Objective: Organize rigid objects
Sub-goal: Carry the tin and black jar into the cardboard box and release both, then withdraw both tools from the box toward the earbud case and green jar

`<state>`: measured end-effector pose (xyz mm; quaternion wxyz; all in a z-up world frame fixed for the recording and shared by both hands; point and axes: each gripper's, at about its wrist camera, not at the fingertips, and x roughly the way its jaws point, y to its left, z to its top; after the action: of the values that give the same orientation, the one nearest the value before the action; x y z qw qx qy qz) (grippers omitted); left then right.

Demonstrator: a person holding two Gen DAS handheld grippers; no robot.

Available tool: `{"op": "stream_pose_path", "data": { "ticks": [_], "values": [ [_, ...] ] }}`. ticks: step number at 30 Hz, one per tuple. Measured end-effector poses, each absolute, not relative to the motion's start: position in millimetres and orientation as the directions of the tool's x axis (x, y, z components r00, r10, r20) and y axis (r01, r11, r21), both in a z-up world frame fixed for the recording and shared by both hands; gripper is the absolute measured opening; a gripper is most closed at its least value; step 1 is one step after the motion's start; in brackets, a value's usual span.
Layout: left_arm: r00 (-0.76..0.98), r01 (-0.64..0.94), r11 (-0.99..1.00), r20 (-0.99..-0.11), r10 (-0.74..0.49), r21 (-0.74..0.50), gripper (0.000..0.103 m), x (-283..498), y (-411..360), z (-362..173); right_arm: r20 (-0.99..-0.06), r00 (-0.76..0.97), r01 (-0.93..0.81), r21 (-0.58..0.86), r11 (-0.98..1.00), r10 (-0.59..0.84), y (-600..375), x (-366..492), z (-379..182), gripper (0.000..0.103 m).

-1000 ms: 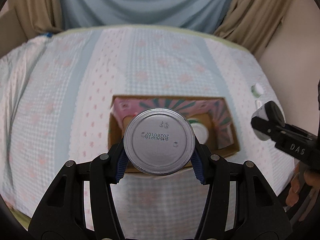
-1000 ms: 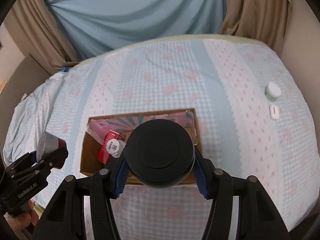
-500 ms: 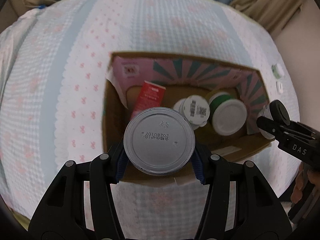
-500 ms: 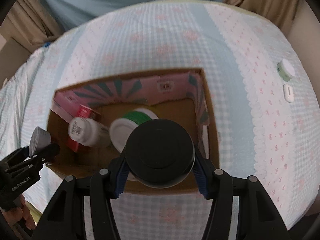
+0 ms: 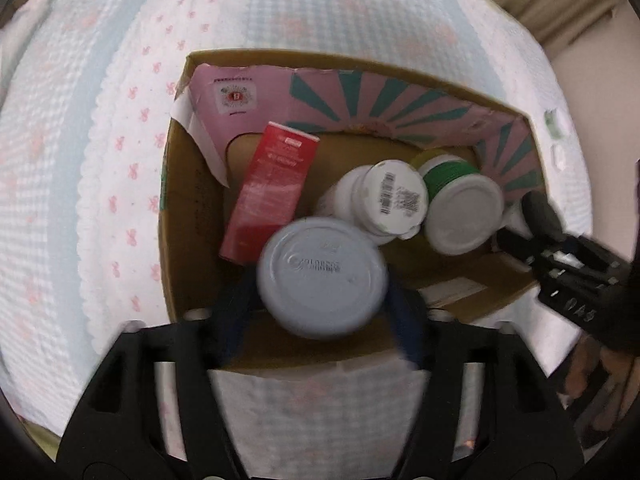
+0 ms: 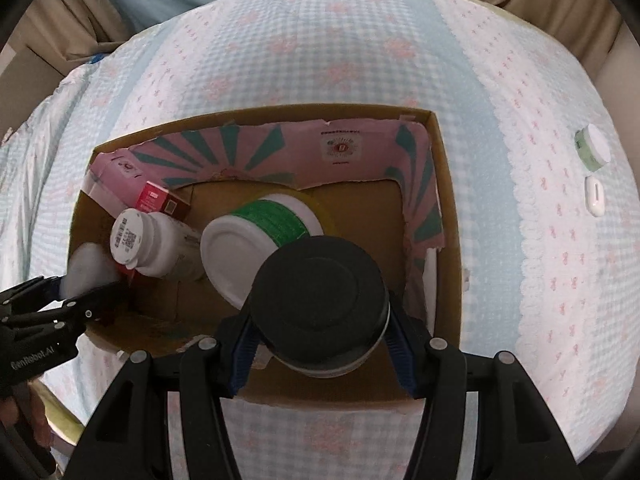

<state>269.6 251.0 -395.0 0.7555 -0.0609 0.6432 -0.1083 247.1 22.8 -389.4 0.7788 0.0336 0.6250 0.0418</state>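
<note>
1. Left wrist view: left gripper (image 5: 322, 280) has its jaws clamped on the sides of a round can with a pale grey metal end (image 5: 323, 276), held over the near-left part of the brown cardboard box with pink-and-teal printed inner flaps (image 5: 192, 216).
2. The can looks rigid, smooth and likely weighty; a side grip on the wall is right, but slick metal could slip. Frame is blurred, so contact detail is unclear.
3. In the box: a red rectangular carton (image 5: 272, 188) on the left, a white plastic bottle with a barcode on its base (image 5: 380, 200) in the middle, a green-banded jar with a white lid (image 5: 460, 208) to the right. Open floor shows only at the near side.
4. Right wrist view: right gripper (image 6: 320, 324) has its jaws closed on a round jar with a black lid (image 6: 322, 304), over the near-right part of the box.
5. The jar looks stiff, possibly glass so breakable; hold it below the lid.
6. Bare box floor lies far-right; the right wall is close. The bed, with a light blue checked cover (image 6: 520, 240), has wide open room.
</note>
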Motion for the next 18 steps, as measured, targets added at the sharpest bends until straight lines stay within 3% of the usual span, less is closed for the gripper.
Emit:
{"op": "stream_pose_path", "data": {
  "ticks": [1,2,3,18],
  "values": [
    [0.163,0.087,0.969,-0.956,-0.242,-0.231,0.103,268.8,250.7,-391.0,-0.968,0.223,-0.021,0.110,0.994,0.112,21.7,246.2,-388.7,0.066],
    [0.178,0.095,0.970,-0.955,-0.238,-0.224,0.103,268.0,249.8,-386.2,-0.960,0.257,-0.026,0.111,0.993,0.114,19.8,243.0,-383.7,0.089],
    [0.178,0.101,0.970,-0.956,-0.234,-0.219,0.103,268.1,248.8,-383.9,-0.953,0.282,-0.035,0.109,0.993,0.114,19.0,241.0,-379.5,0.101],
    [0.243,0.087,0.972,-0.941,-0.234,-0.219,0.103,260.8,255.6,-348.2,-0.941,0.318,-0.030,0.110,0.993,0.114,6.9,217.0,-353.0,0.103]
  ]
}}
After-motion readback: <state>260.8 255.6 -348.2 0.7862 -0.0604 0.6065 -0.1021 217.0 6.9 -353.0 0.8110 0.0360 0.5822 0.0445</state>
